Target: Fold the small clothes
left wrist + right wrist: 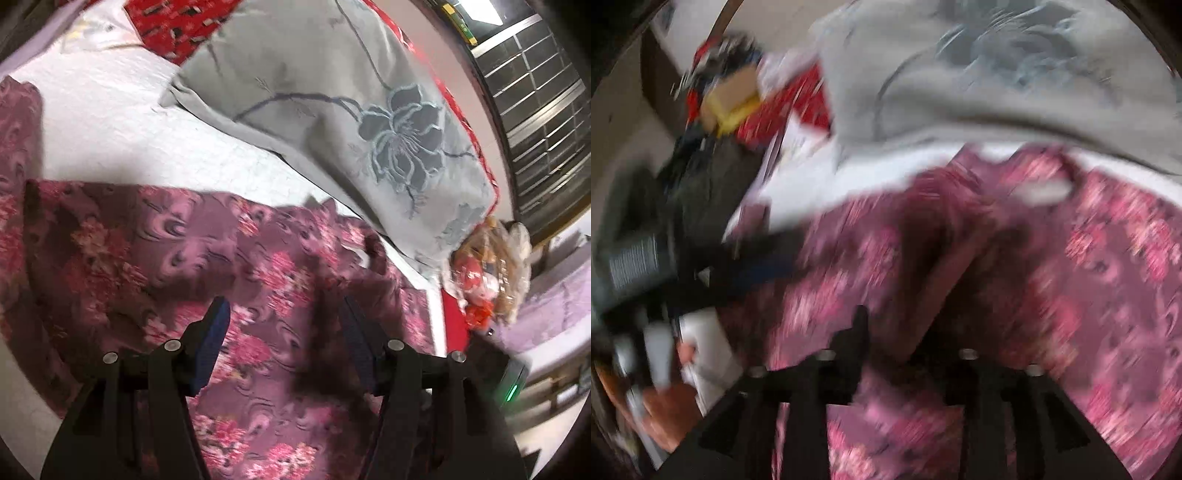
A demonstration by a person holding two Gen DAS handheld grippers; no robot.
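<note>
A purple garment with pink flowers (155,251) lies spread on the white bed cover (110,133). My left gripper (283,304) hovers over its near part, blue pads (216,332) wide apart, nothing pinched between them; a dark fold runs beside the right finger. The right wrist view is heavily blurred. In it the same garment (1089,280) fills the lower half, and a raised fold (934,266) lies just ahead of my right gripper (908,325). Its dark fingers (858,332) stand apart. The left gripper's dark body (646,258) shows at the left edge.
A grey pillow with a blue flower (351,122) lies right behind the garment. Red patterned fabric (177,29) sits farther back. A plastic bag of red items (487,273) is at the bed's right edge, below a barred window (546,122). A hand (661,417) shows low left.
</note>
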